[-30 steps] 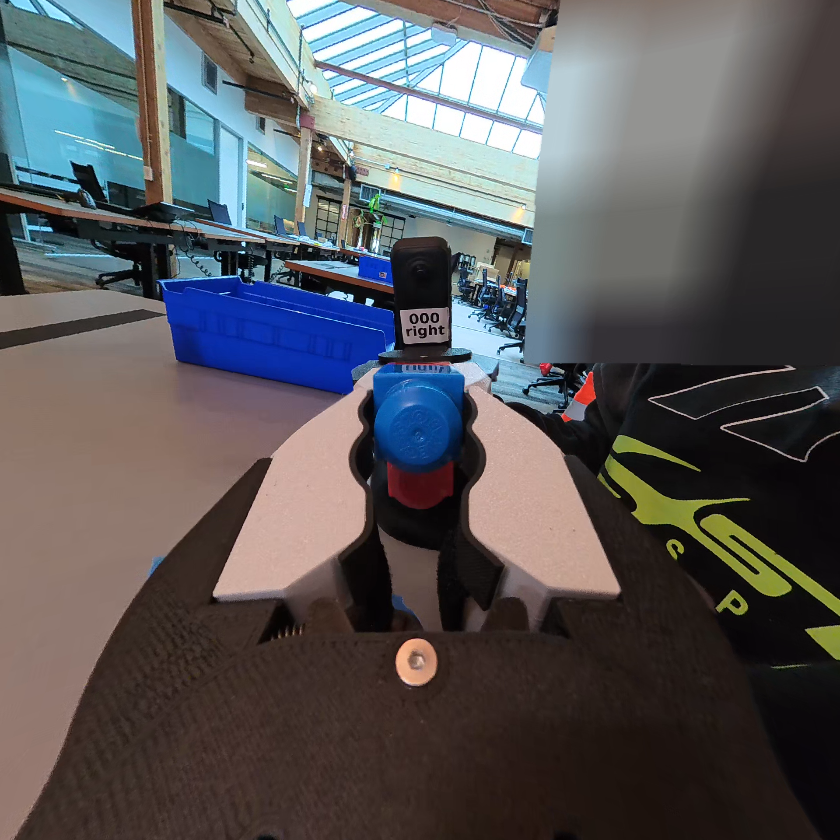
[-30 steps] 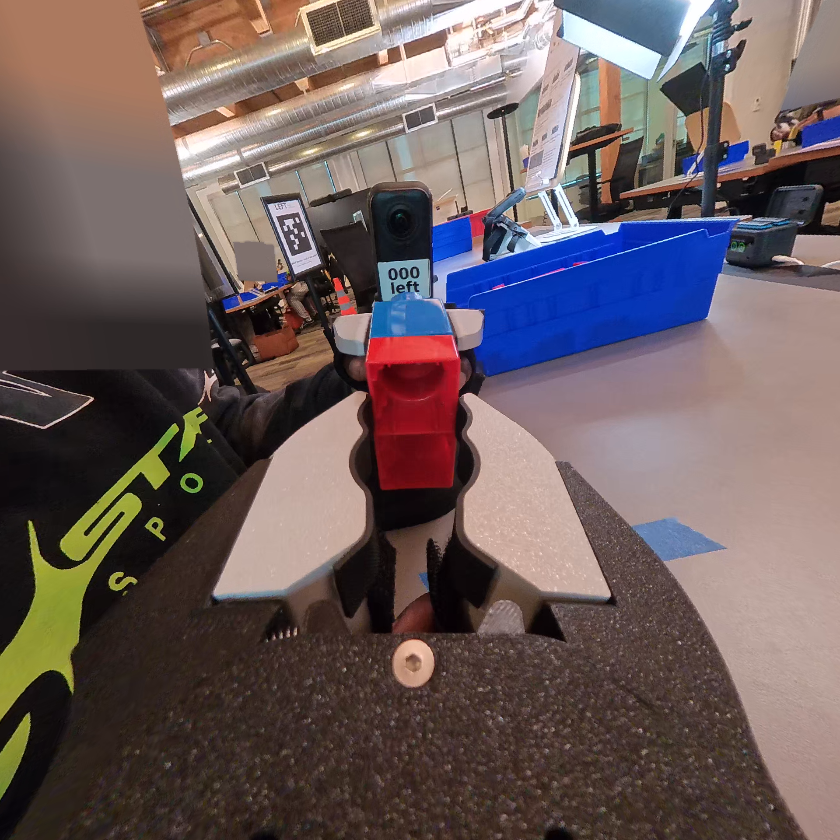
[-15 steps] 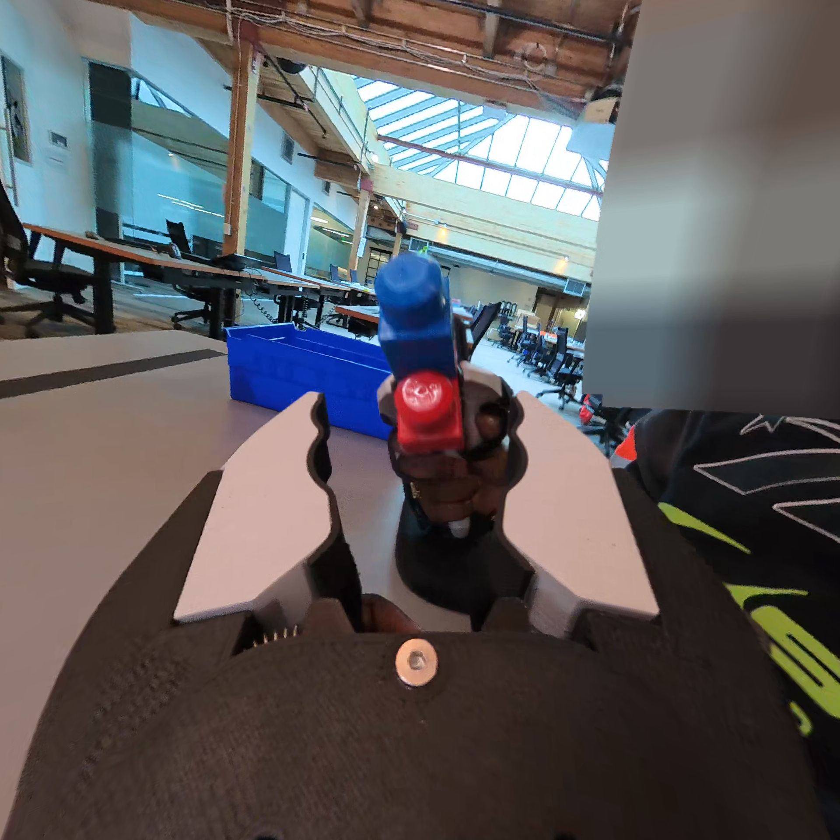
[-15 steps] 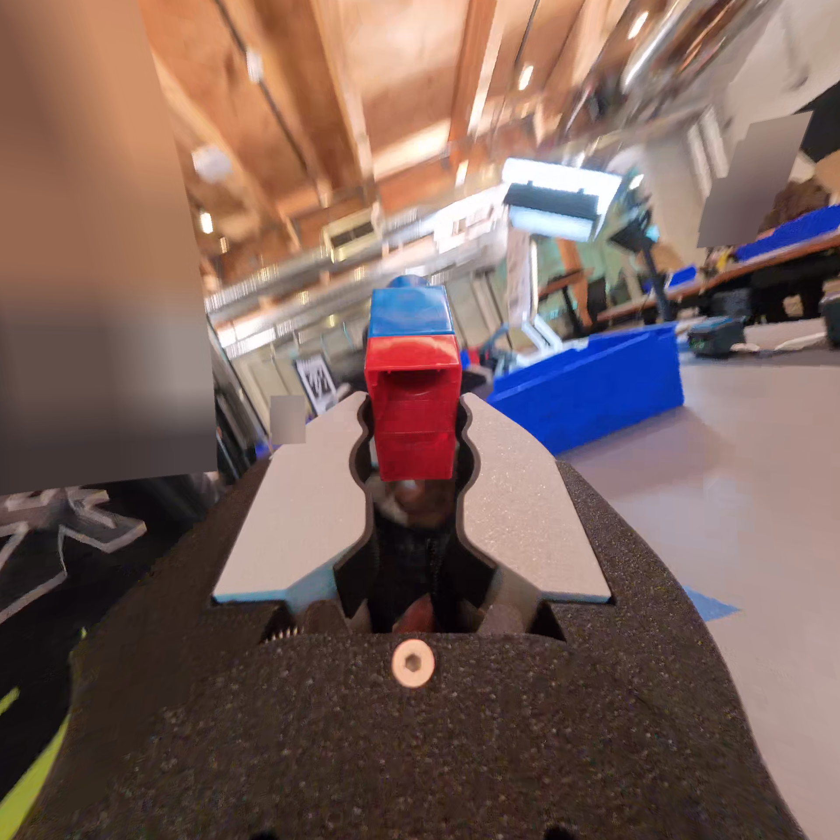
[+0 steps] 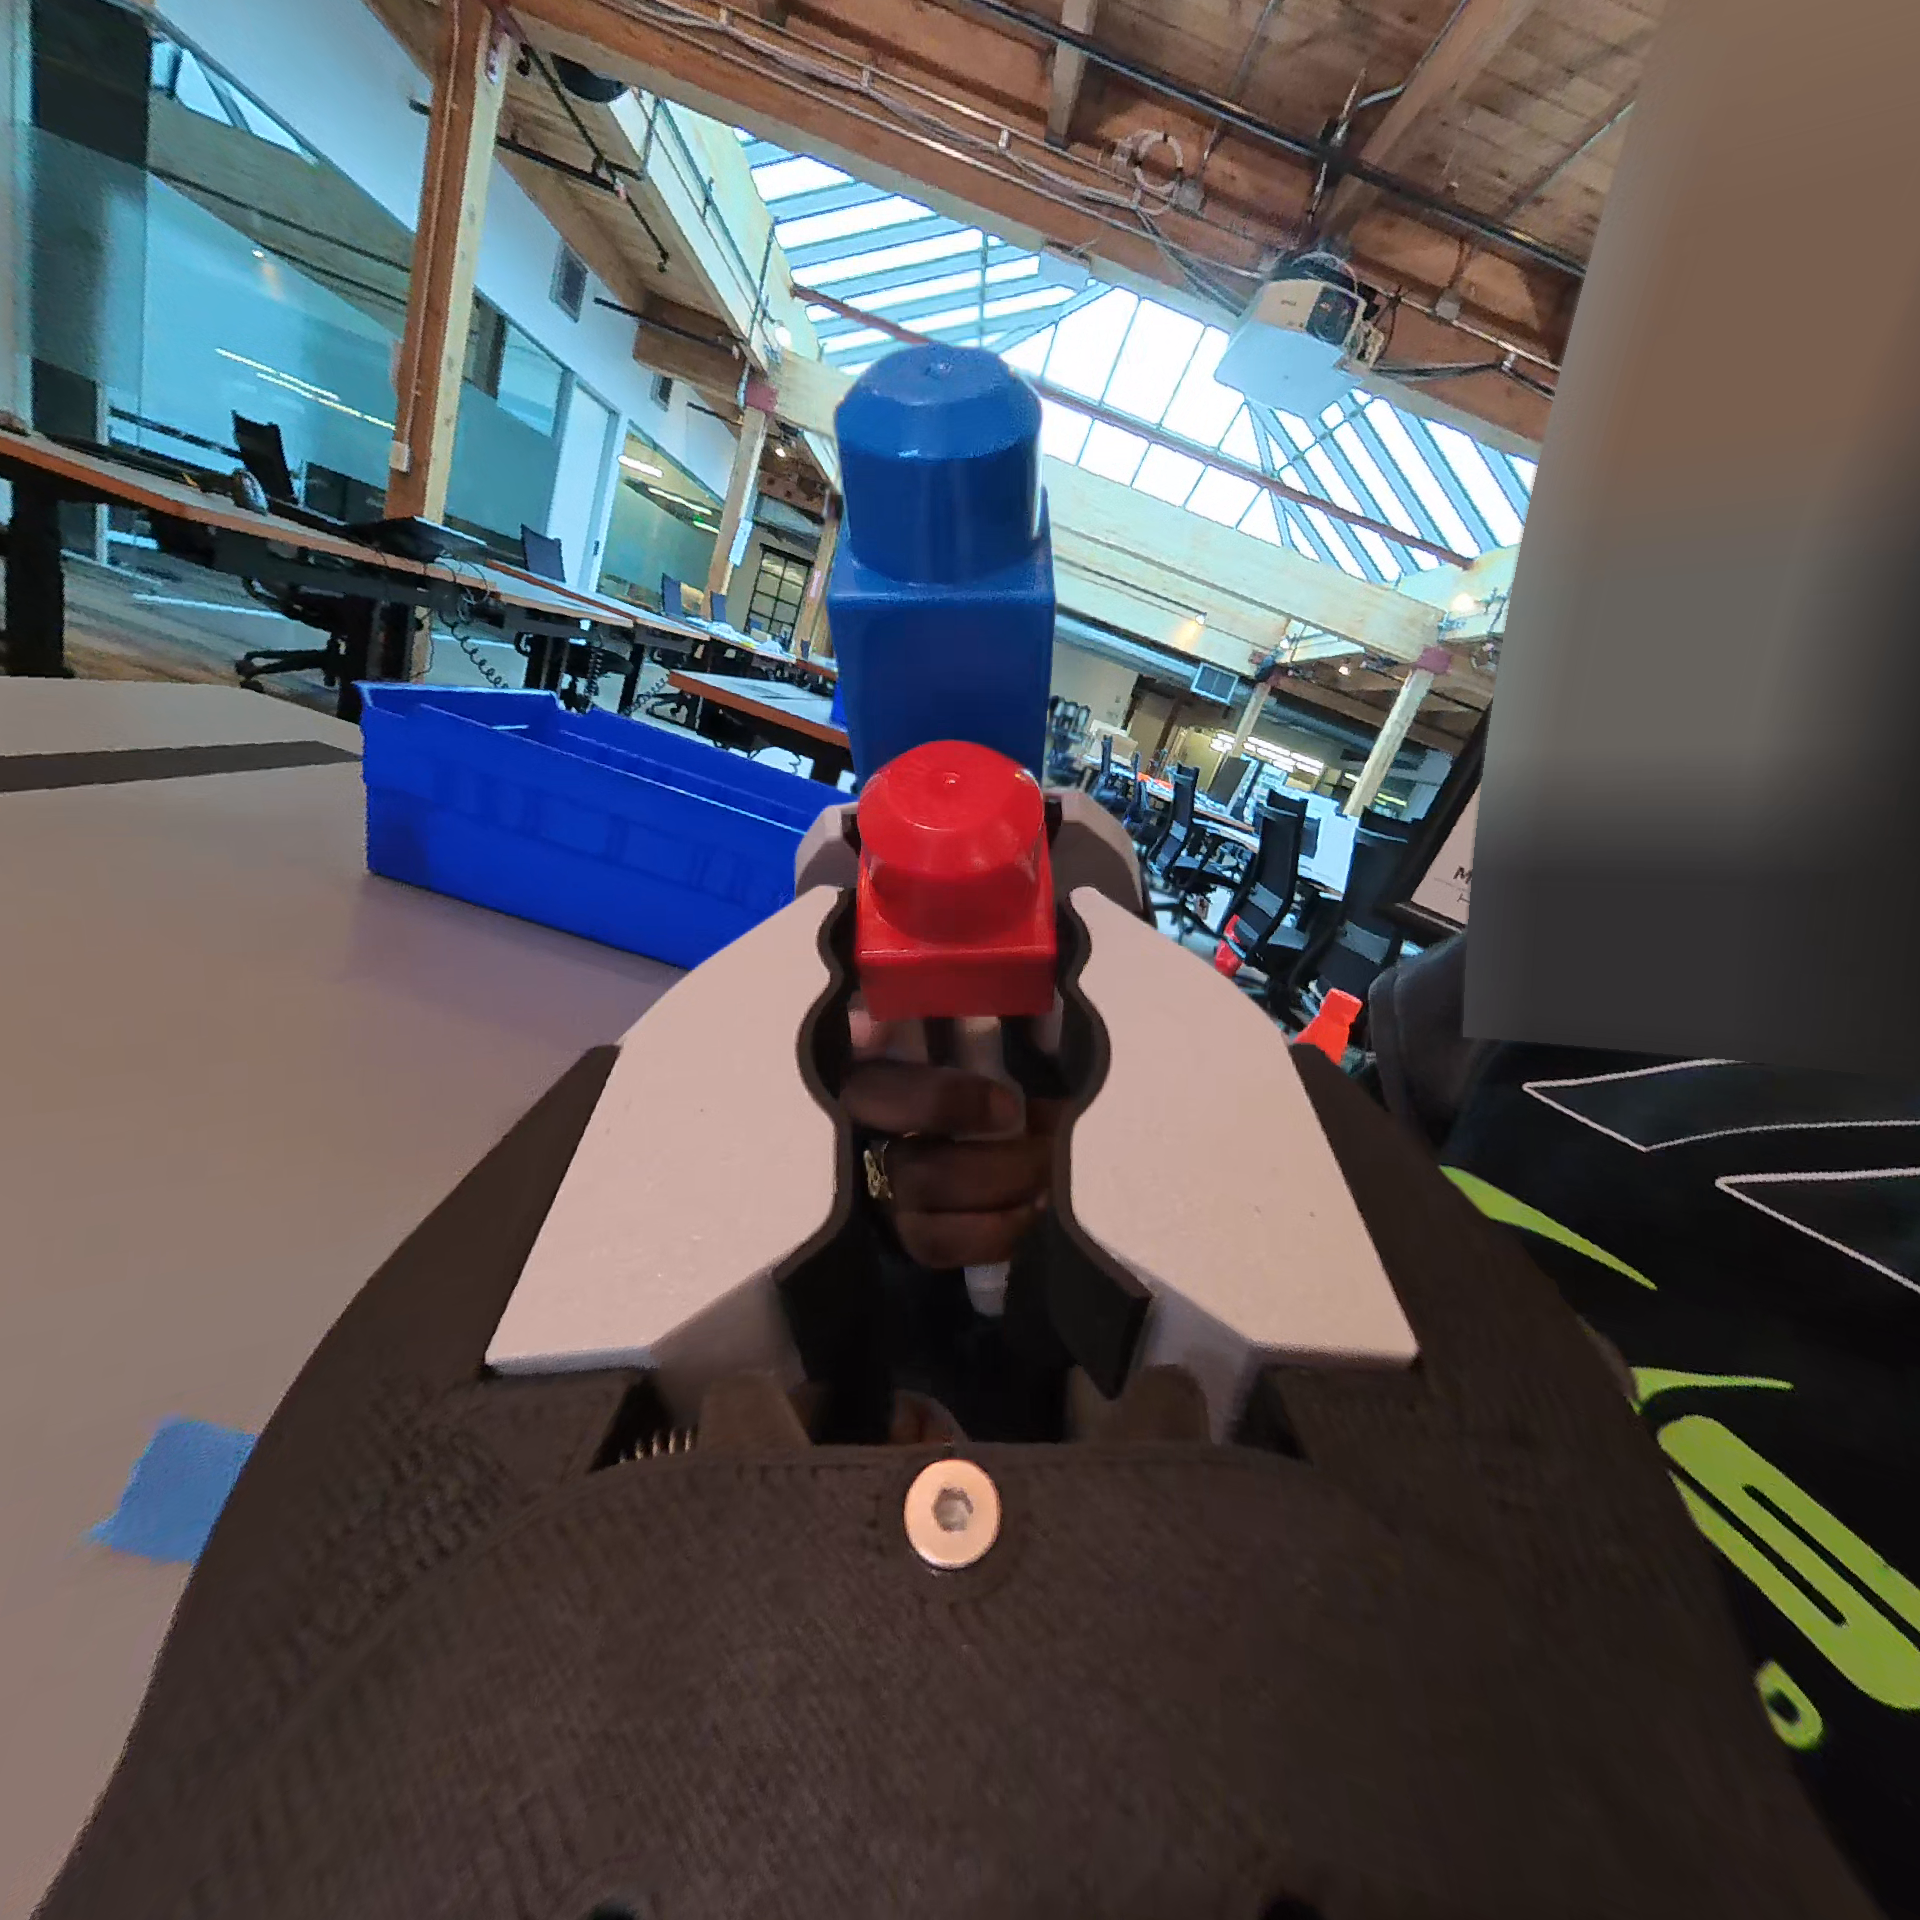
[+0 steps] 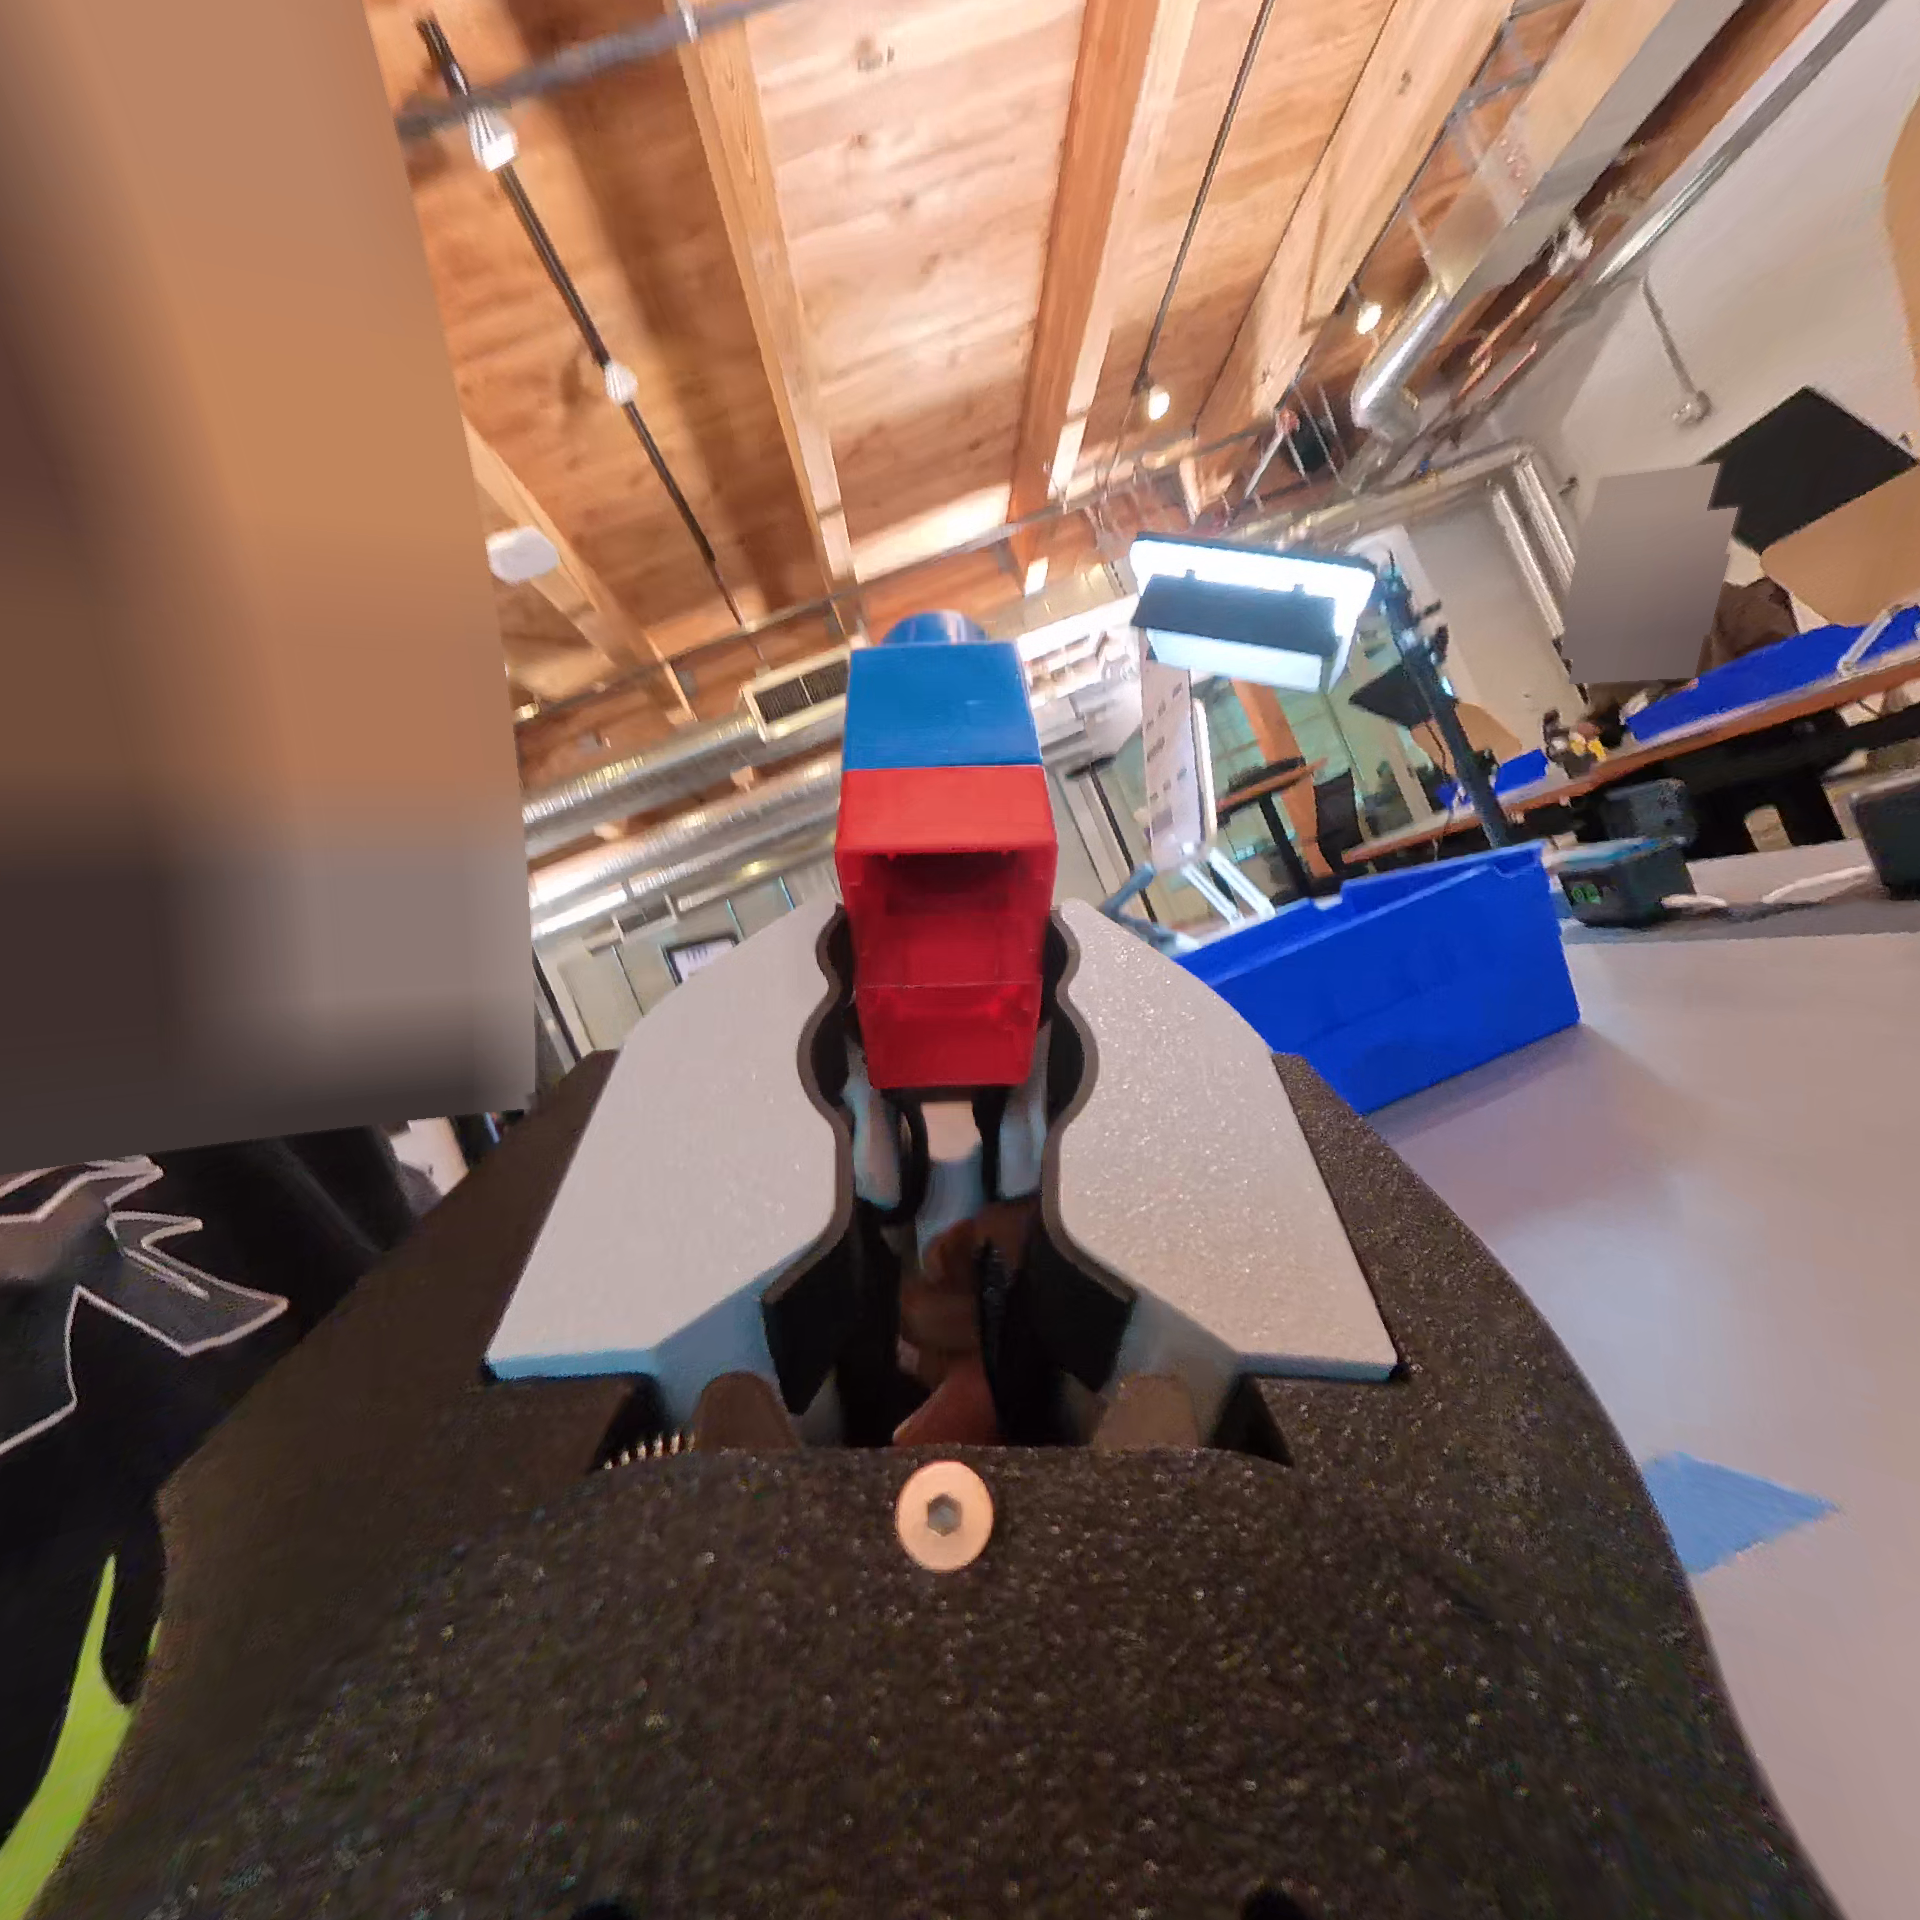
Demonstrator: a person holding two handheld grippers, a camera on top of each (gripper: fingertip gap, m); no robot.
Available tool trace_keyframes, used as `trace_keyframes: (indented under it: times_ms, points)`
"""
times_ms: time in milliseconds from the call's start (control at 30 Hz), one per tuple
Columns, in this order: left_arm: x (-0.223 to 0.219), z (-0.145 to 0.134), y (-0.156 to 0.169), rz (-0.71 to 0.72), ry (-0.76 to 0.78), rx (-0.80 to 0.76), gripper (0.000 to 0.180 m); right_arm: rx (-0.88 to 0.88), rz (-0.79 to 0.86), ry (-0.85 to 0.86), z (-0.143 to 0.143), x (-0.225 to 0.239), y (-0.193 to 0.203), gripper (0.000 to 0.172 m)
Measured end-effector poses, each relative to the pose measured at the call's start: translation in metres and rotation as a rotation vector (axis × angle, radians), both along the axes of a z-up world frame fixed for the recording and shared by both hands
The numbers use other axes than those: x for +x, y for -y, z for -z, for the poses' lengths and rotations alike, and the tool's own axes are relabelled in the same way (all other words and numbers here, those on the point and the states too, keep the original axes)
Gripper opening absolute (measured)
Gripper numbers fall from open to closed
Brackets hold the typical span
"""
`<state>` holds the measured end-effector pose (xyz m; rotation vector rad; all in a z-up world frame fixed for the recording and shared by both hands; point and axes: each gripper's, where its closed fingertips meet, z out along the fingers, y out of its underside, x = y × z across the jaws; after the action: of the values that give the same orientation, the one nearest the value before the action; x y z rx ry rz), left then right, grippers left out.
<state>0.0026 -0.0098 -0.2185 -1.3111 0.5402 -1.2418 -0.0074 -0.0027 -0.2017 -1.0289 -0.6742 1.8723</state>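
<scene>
Half a second back my left gripper [image 5: 954, 961] gaped wide — now it pinches a red block [image 5: 951, 914]. My right gripper [image 6: 943, 997] clamps the red-and-blue block stack [image 6: 940, 831], raised above the table [image 6: 1662, 1143] — blue bin [image 6: 1403, 987] far right.

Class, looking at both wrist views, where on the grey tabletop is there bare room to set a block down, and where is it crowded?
Bare grey tabletop lies between the blue plastic bin and the blue tape patch; likewise between bin and tape in the right view. Crowded: the far edge by the small black device.
</scene>
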Motion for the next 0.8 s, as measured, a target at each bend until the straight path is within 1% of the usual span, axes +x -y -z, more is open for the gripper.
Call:
trace_keyframes:
  times_ms: [67, 100, 133, 167, 233, 300, 400, 433, 500, 600, 700, 800]
  points:
    - [-0.005, 0.005, -0.001, -0.017, -0.062, -0.002, 0.037, 0.064, -0.014, 0.118, 0.008, -0.001, -0.001, 0.038]
    - [-0.008, 0.009, -0.001, -0.032, -0.122, 0.002, 0.036, 0.12, -0.013, 0.19, 0.011, 0.002, -0.003, 0.051]
    - [-0.011, 0.015, -0.002, -0.056, -0.198, 0.013, 0.036, 0.186, -0.007, 0.274, 0.014, 0.006, -0.007, 0.061]
    - [-0.014, 0.022, -0.004, -0.085, -0.295, 0.027, 0.036, 0.266, -0.008, 0.363, 0.016, 0.011, -0.01, 0.065]
    - [-0.021, 0.033, -0.007, -0.134, -0.469, 0.056, 0.036, 0.419, -0.026, 0.539, 0.015, 0.022, -0.015, 0.067]
    - [-0.024, 0.042, -0.007, -0.15, -0.588, 0.062, 0.036, 0.54, -0.081, 0.702, 0.011, 0.029, -0.017, 0.068]
    - [-0.026, 0.055, -0.007, -0.173, -0.746, 0.059, 0.037, 0.743, -0.146, 0.919, 0.006, 0.029, -0.02, 0.063]
    - [-0.025, 0.058, -0.006, -0.17, -0.769, 0.06, 0.037, 0.813, -0.182, 0.995, 0.007, 0.027, -0.019, 0.062]
    - [-0.02, 0.059, -0.004, -0.15, -0.764, 0.059, 0.037, 0.931, -0.269, 1.128, 0.009, 0.023, -0.015, 0.058]
    - [-0.018, 0.063, -0.004, -0.139, -0.78, 0.055, 0.037, 1.056, -0.395, 1.25, 0.015, 0.016, -0.003, 0.053]
    - [-0.015, 0.064, -0.003, -0.128, -0.773, 0.056, 0.037, 1.139, -0.461, 1.323, 0.023, 0.011, 0.001, 0.044]
    - [-0.013, 0.063, -0.002, -0.122, -0.764, 0.064, 0.037, 1.177, -0.468, 1.35, 0.026, 0.007, -0.001, 0.033]
